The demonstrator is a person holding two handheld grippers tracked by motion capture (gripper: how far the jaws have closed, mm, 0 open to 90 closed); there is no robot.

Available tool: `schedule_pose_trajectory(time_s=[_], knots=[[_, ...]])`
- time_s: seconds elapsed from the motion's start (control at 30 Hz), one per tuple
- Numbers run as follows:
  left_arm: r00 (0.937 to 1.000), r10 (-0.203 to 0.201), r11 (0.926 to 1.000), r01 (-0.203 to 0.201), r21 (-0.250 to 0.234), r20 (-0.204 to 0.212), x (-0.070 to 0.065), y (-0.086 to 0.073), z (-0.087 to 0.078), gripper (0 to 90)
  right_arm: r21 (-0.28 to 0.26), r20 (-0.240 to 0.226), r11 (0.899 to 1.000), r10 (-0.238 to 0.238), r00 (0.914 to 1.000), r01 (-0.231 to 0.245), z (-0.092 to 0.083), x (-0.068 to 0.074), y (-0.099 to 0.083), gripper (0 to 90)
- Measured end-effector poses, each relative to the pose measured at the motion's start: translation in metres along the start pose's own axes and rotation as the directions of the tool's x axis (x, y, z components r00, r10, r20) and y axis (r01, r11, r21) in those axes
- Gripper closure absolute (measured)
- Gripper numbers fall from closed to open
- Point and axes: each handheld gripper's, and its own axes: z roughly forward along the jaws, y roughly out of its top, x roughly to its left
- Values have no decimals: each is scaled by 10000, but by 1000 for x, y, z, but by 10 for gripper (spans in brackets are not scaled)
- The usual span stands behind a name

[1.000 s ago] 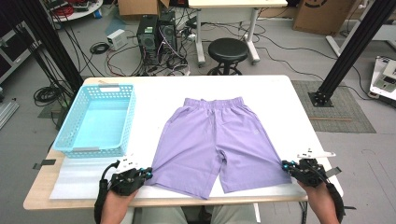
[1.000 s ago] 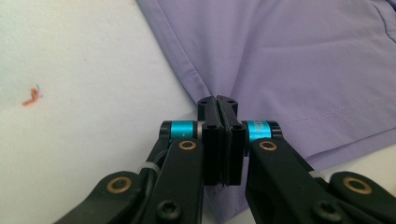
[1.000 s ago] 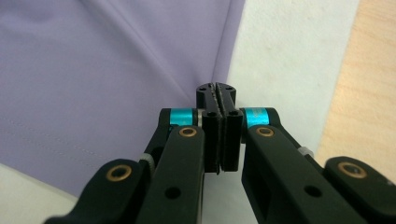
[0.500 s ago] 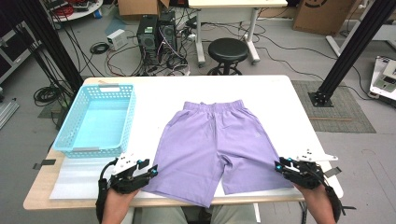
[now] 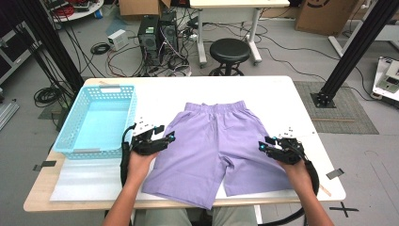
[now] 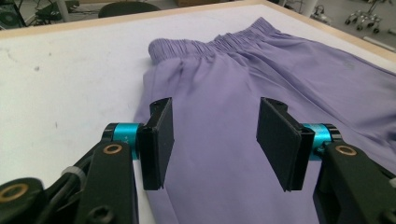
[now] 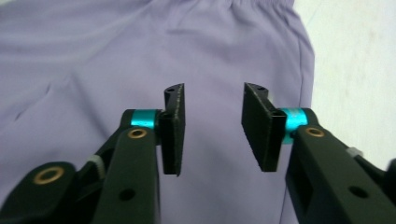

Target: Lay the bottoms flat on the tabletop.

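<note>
Both grippers moved up the shorts (image 5: 216, 146), fingers just opened, empty, white table (image 5: 282, 94), cluttered floor.

Behind your white table (image 5: 282, 101) you've got a black round stool (image 5: 229, 49), two PC towers (image 5: 157, 33) in a cable mess, grey floor, cardboard boxes (image 5: 320, 14) at the back.

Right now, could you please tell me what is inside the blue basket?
The blue basket looks empty in the high view: its pale blue floor shows bare. Its near wall hides a thin strip of the floor just behind it.
</note>
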Motion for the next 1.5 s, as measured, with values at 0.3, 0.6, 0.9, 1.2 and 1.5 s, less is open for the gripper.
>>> schedule_pose_trajectory(time_s=[0.3,0.6,0.9,1.2,1.5], knots=[[9999,-26,9983,34,577,-132,15,25,51,479,48,607,9999,125,9981,-128,31,-26,35,486],[9992,-293,9928,321,1151,-262,34,32,93,492,440,583,9989,150,9982,-176,78,-52,59,513],[9981,-50,9641,210,2649,-610,42,27,128,571,1041,460,9938,341,9984,-388,122,-71,76,580],[9935,-14,9691,294,2451,-1136,45,30,134,881,1588,1044,9873,-207,9943,39,151,-66,85,900],[9809,348,9905,-84,1369,-1912,51,48,139,879,415,1804,9990,88,9836,-165,157,-66,104,900]])
